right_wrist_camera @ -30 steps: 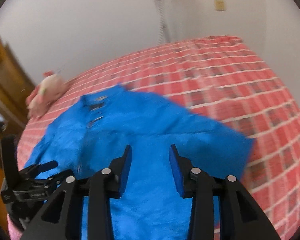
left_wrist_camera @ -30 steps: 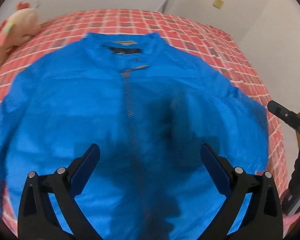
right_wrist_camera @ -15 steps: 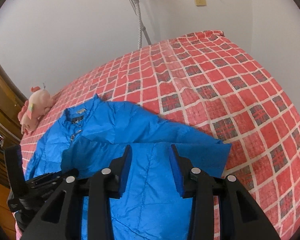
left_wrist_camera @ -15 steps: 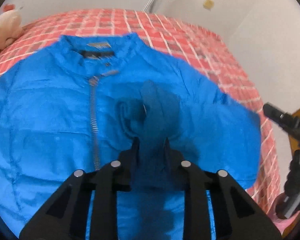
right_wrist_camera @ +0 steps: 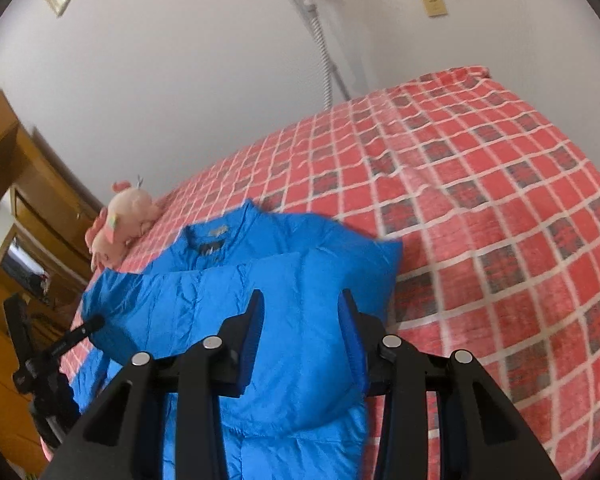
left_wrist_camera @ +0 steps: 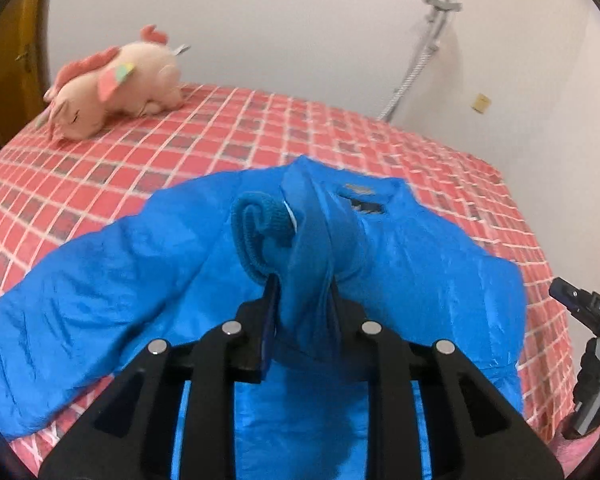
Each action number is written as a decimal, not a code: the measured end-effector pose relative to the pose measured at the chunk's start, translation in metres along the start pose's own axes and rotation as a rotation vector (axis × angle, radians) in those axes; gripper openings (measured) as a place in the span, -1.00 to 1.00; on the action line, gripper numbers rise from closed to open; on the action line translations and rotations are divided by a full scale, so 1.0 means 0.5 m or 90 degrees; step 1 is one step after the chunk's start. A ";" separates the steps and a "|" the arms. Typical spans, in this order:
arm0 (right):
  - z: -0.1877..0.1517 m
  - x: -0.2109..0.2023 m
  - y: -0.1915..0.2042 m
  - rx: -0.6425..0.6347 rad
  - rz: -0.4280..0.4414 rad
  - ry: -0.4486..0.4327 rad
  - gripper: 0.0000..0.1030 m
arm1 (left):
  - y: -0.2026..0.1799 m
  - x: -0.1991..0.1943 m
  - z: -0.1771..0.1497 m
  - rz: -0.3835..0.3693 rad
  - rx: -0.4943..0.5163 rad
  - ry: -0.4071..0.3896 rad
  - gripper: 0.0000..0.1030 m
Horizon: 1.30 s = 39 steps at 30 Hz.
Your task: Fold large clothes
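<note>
Jacket [left_wrist_camera: 412,264] on bed [left_wrist_camera: 148,148] | left gripper [left_wrist_camera: 302,300] clamps sleeve cuff [left_wrist_camera: 260,232], lifted over chest | right gripper [right_wrist_camera: 302,320] parted, empty | one sleeve folded; remaining folds pending

Home bedroom, checked bed [right_wrist_camera: 500,208], plush toy [left_wrist_camera: 116,84]

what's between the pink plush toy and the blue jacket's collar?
Only bare red checked bedspread separates the pink plush unicorn from the blue puffer jacket collar; the left wrist view shows it best.
</note>
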State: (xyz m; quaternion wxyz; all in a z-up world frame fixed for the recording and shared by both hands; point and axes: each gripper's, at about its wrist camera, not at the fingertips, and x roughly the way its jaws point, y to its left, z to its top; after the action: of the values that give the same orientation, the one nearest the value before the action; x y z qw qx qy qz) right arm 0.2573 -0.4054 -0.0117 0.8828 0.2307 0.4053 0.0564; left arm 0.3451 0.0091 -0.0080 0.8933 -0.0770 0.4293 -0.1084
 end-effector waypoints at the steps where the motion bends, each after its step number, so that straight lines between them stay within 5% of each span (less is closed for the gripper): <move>1: -0.008 0.020 0.009 -0.010 0.001 0.017 -0.24 | 0.013 0.014 -0.003 0.004 -0.009 0.013 -0.57; 9: -0.059 0.153 0.011 -0.025 -0.060 0.136 -0.27 | 0.098 0.102 -0.050 0.039 -0.046 0.086 -0.34; 15: -0.073 0.169 0.022 -0.048 -0.086 0.131 -0.27 | 0.121 0.097 -0.056 0.032 -0.061 0.074 -0.02; 19: -0.067 0.130 0.053 -0.056 -0.069 0.107 -0.23 | 0.095 0.030 -0.044 0.078 -0.044 -0.003 0.06; 23: -0.076 0.085 0.118 -0.100 -0.045 0.077 -0.23 | 0.036 -0.031 -0.041 0.037 0.002 -0.070 0.09; 26: -0.096 0.095 0.146 -0.120 -0.044 0.096 -0.23 | 0.009 -0.003 -0.053 0.007 0.026 -0.039 0.09; 34: -0.125 0.193 0.112 -0.100 -0.078 0.175 -0.24 | 0.038 0.123 -0.078 0.054 0.027 0.077 0.03; 39: -0.133 0.201 0.113 -0.108 -0.082 0.170 -0.24 | 0.041 0.128 -0.087 0.056 0.030 0.077 0.02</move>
State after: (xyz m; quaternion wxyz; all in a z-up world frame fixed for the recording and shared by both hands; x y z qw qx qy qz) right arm 0.2799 -0.3024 -0.0932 0.8391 0.1194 0.5269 0.0642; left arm 0.3525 0.0103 -0.0877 0.8713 -0.0299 0.4827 -0.0833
